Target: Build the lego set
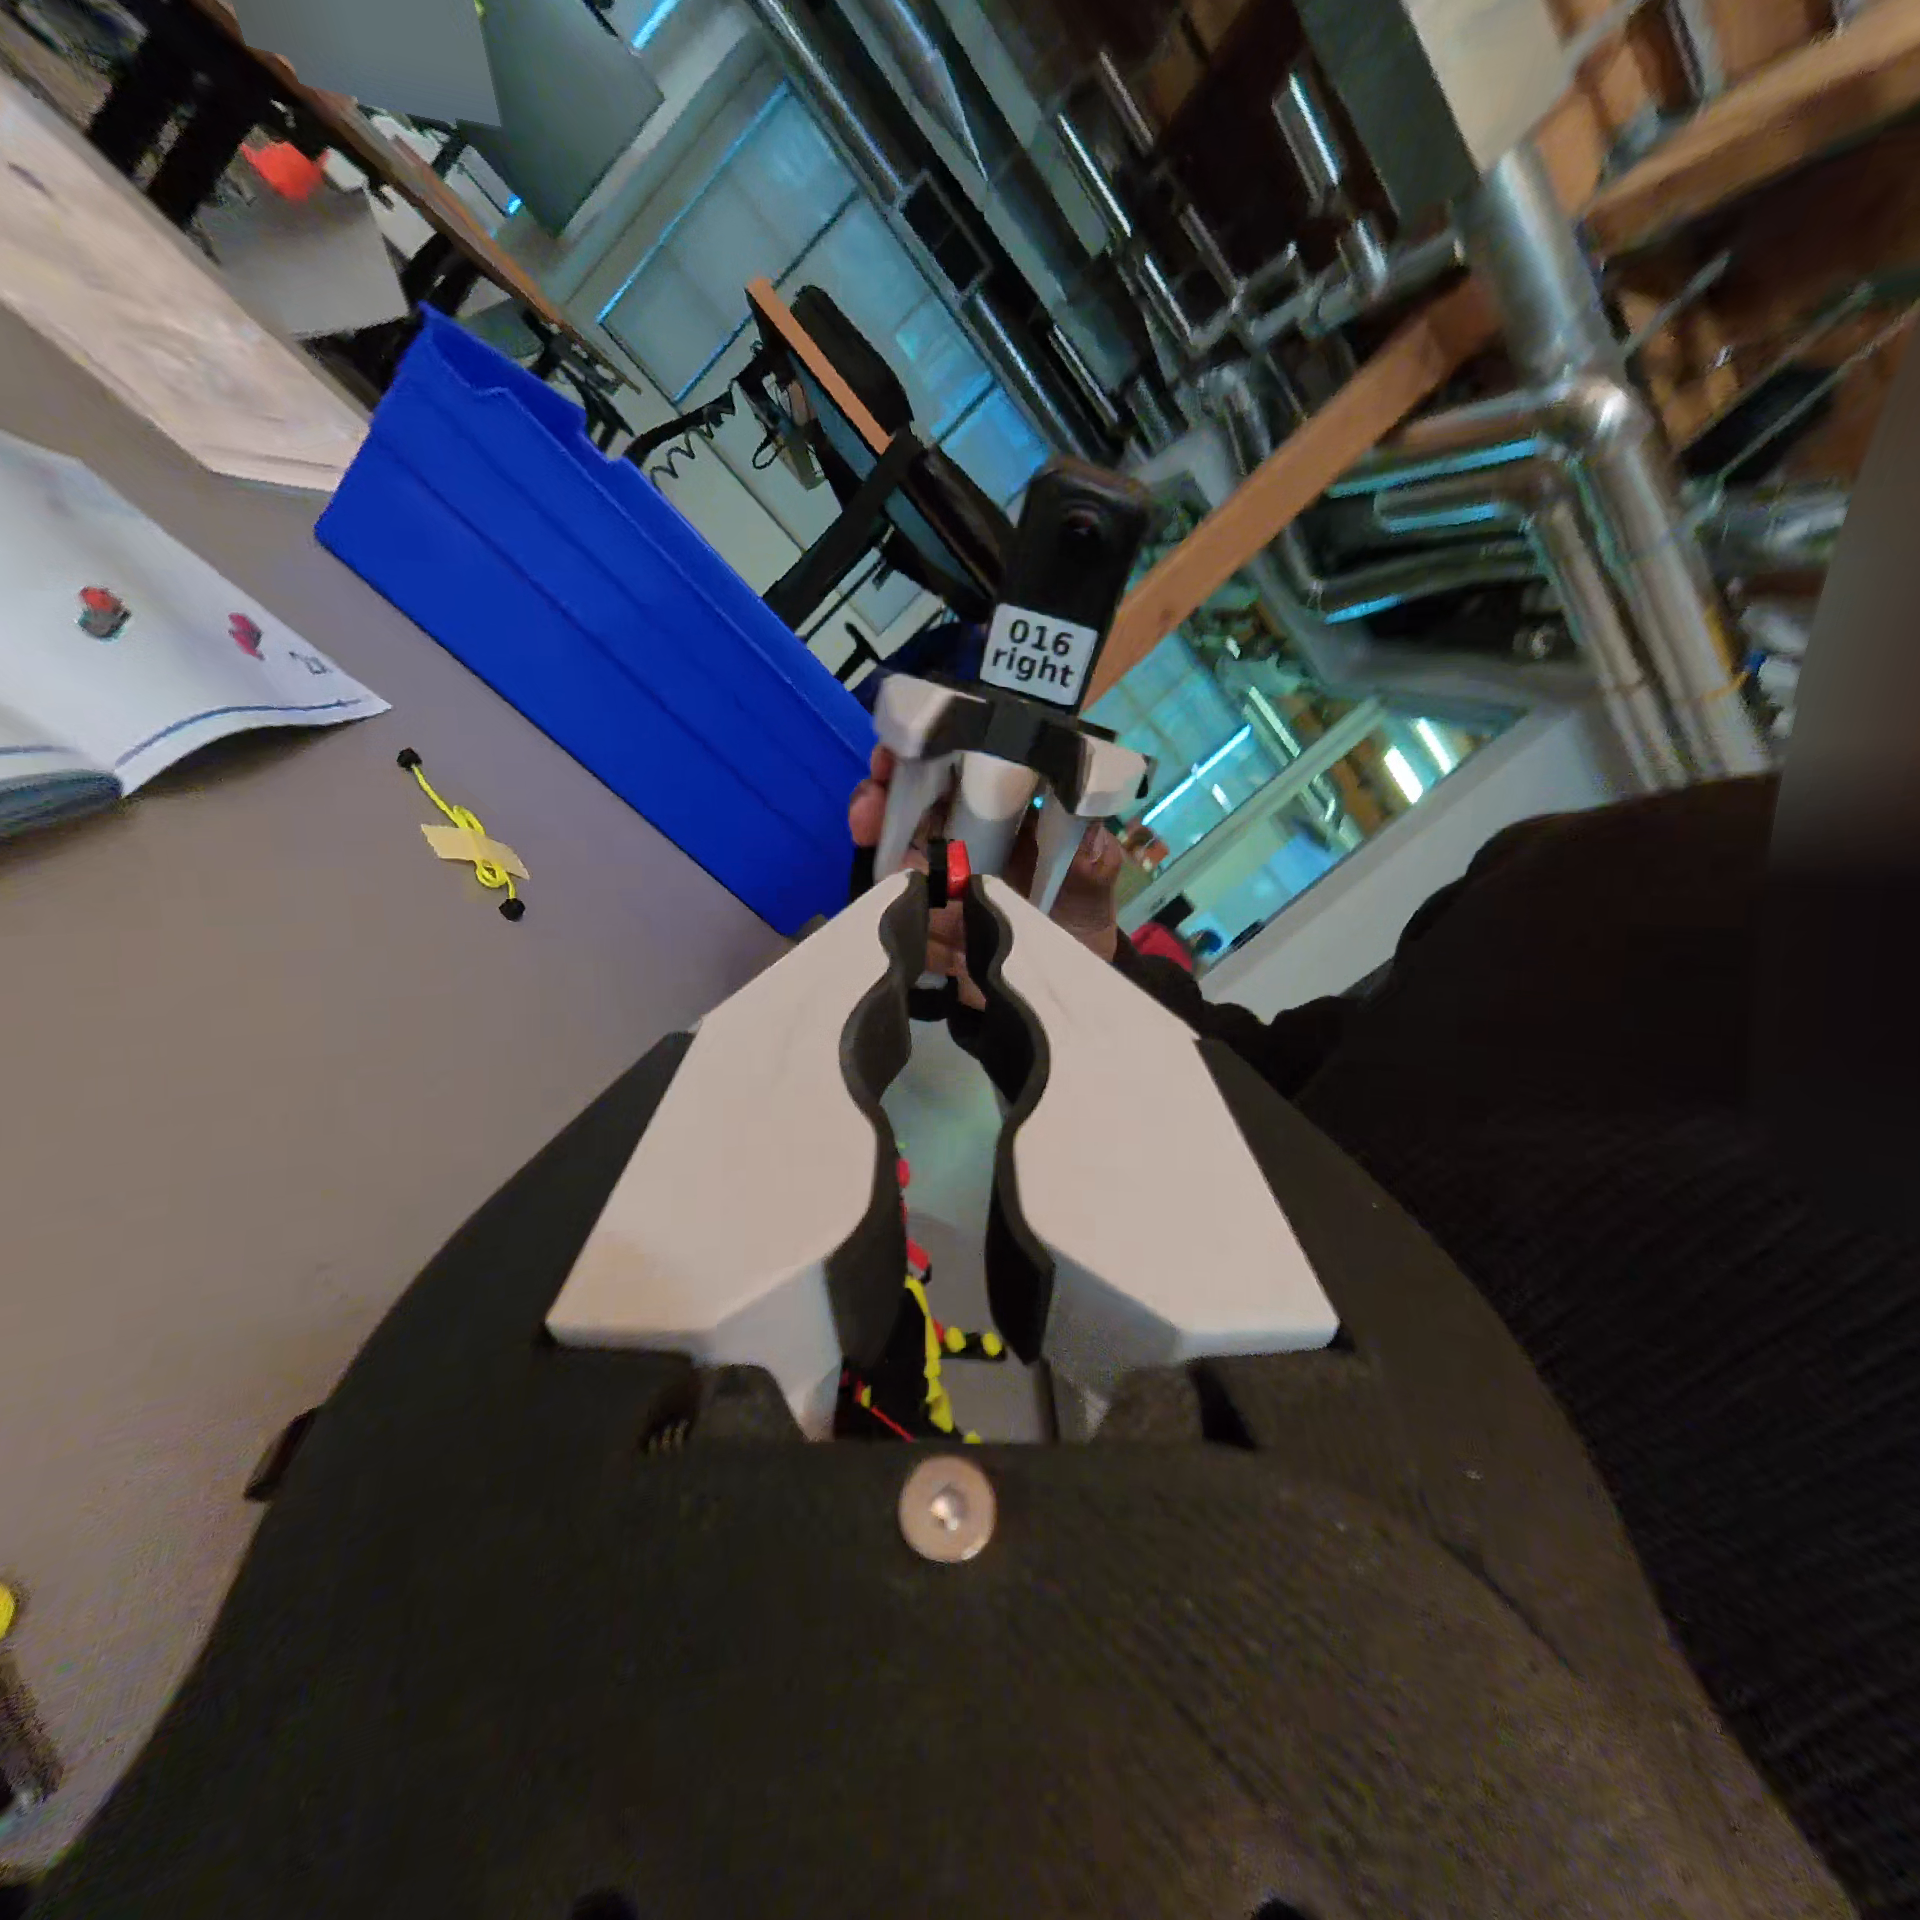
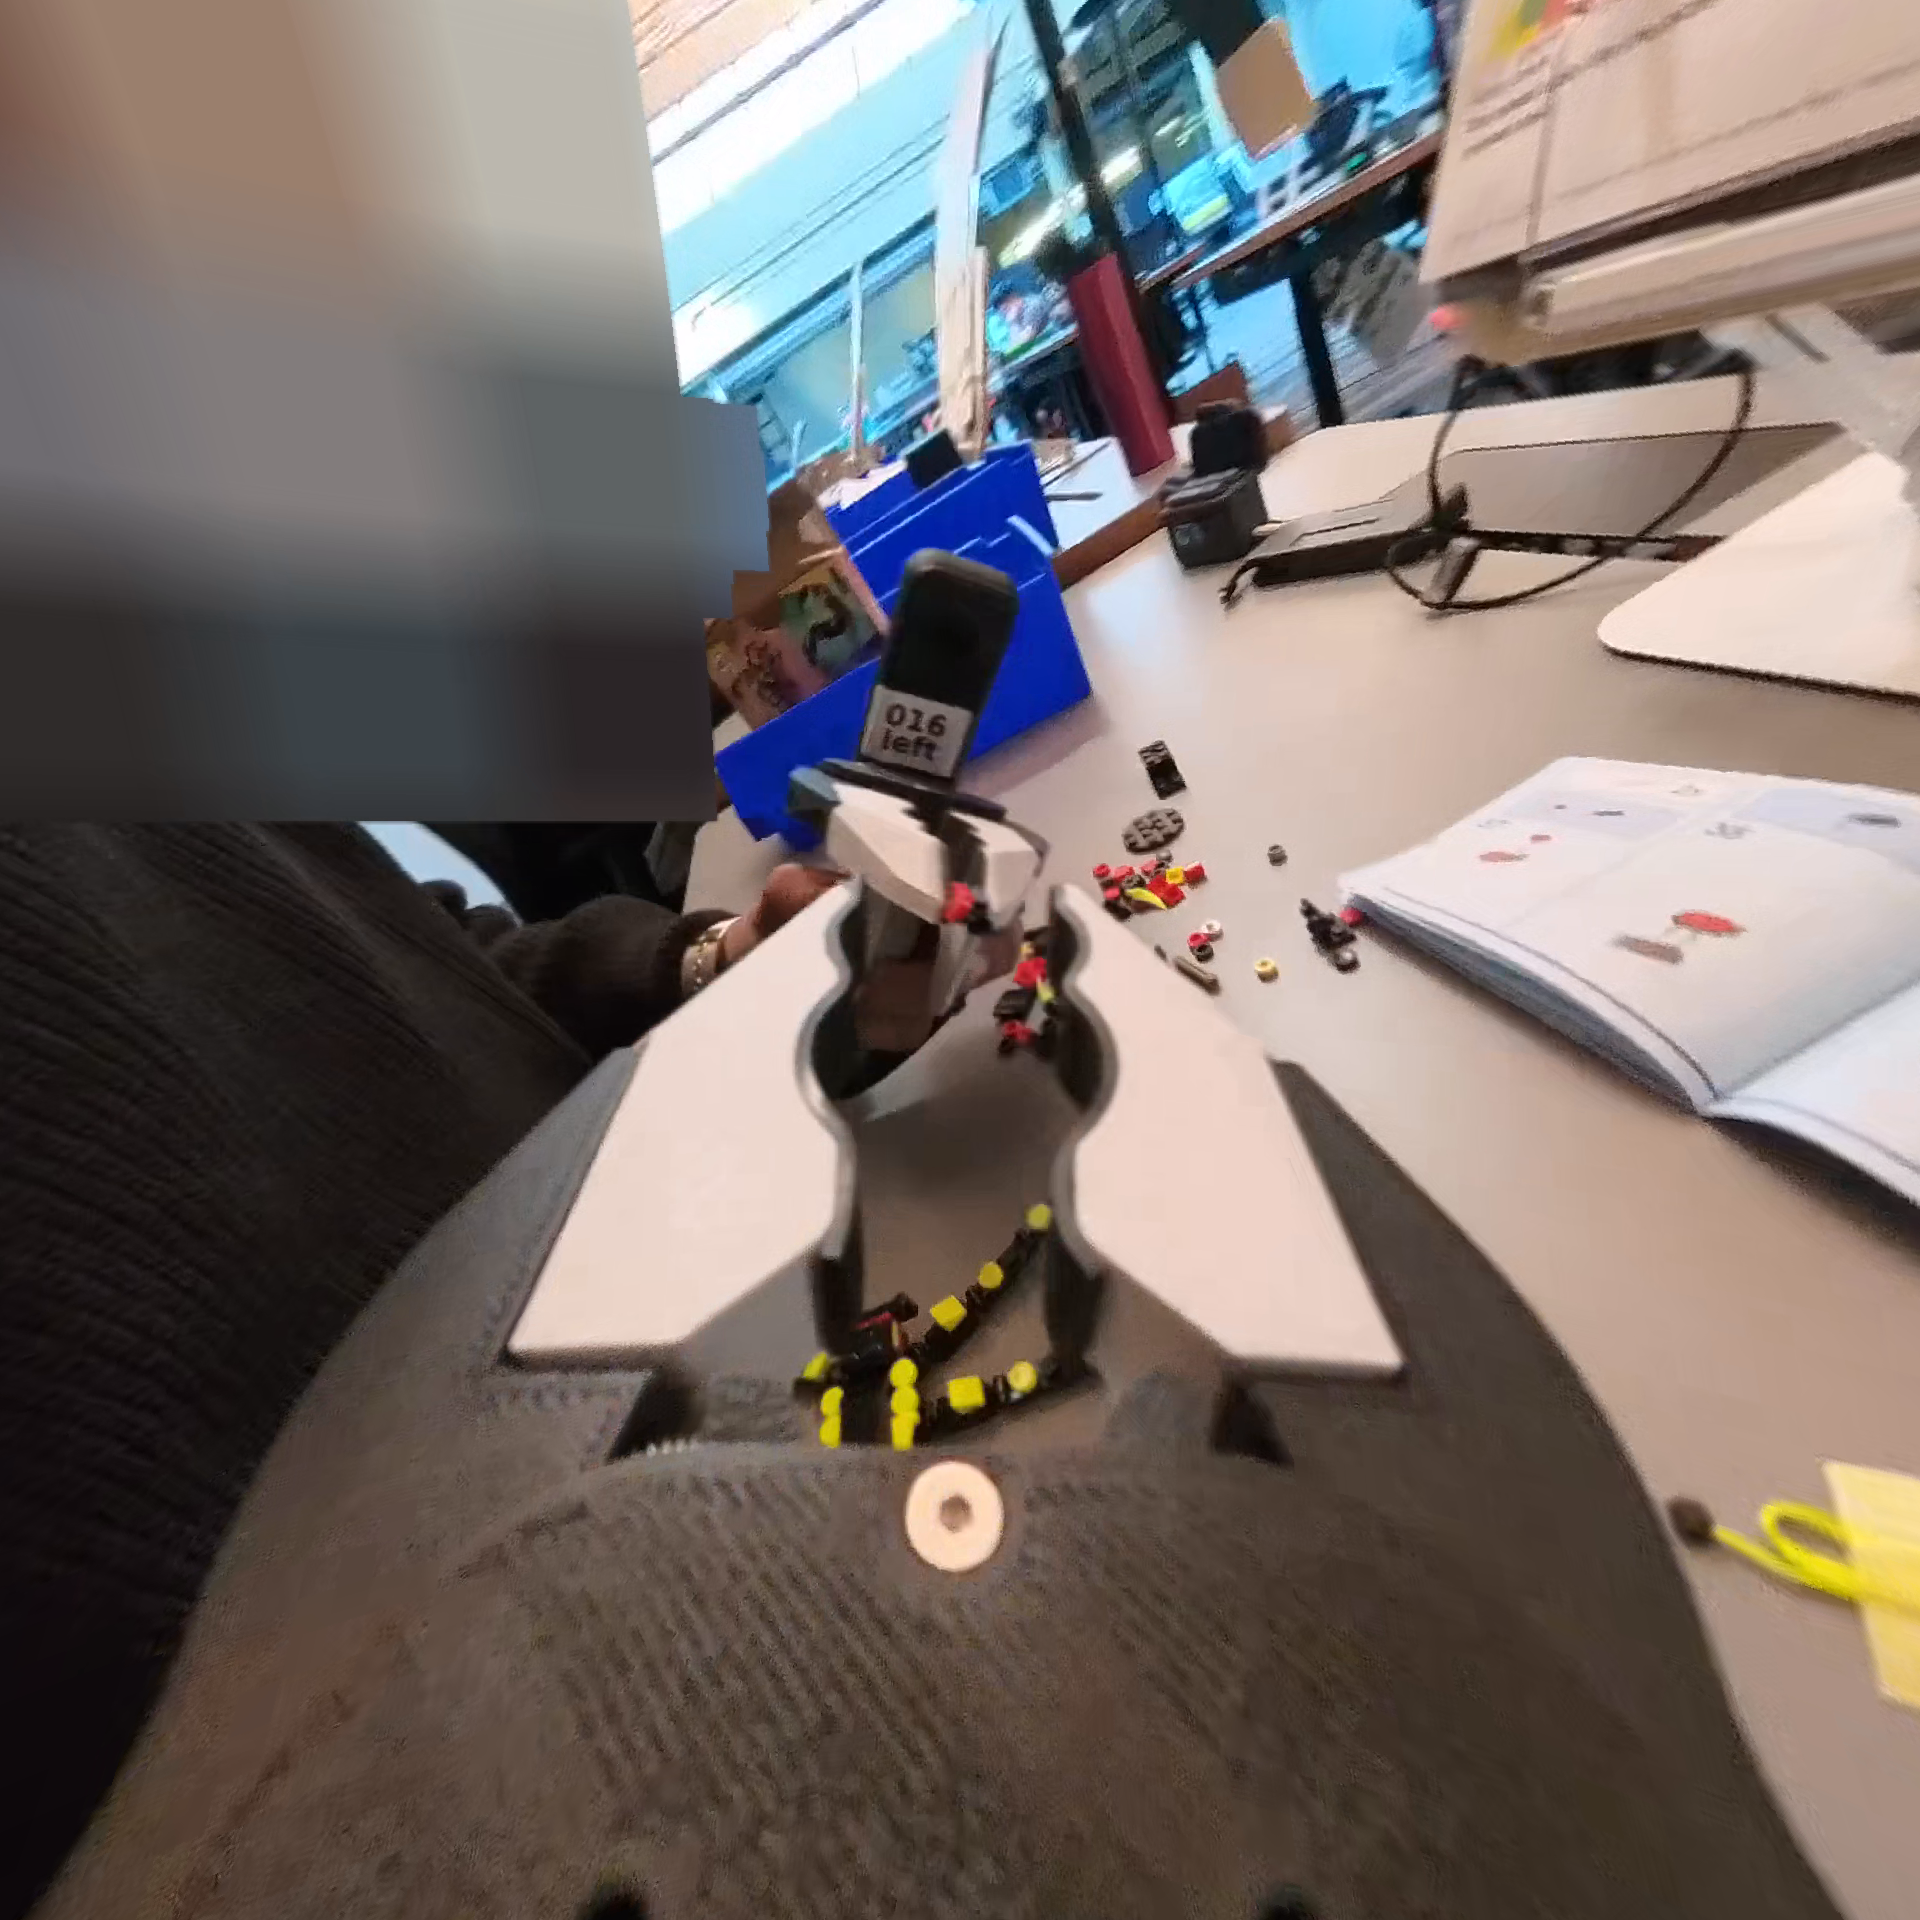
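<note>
Setting: workshop room, pipes and shelving behind, grey worktop (image 2: 1403, 727) carrying everything.
Blue bin (image 1: 582, 592): biggest item, beyond and left of the left tool, on the worktop.
Instruction booklet (image 2: 1662, 935): open, flat, right of the right tool.
Left tool (image 1: 940, 904): raised off the worktop, tips narrow, pinching a small red-and-black lego piece (image 1: 951, 868) at the very tip.
Right tool (image 2: 951, 920): facing the left one tip to tip, fingers apart, gap moderate, nothing clamped that I can see; tips just beside the held piece.
Loose pieces (image 2: 1153, 883): red, black and yellow bits scattered on the worktop ahead of the right tool, left of the booklet.
Black-yellow chain build (image 2: 935, 1340): lying below the right tool, seen between its fingers.
Yellow cord (image 1: 468, 831): with tape, left of the left tool, well apart.
Handling (judgement): piece is tiny, light, rigid, smooth plastic; likely to twist or pop out of the tips. Best taken on flat opposite sides, squarely, not on the studs.
Step (judgement): handover or mating of the small piece in mid-air.
</note>
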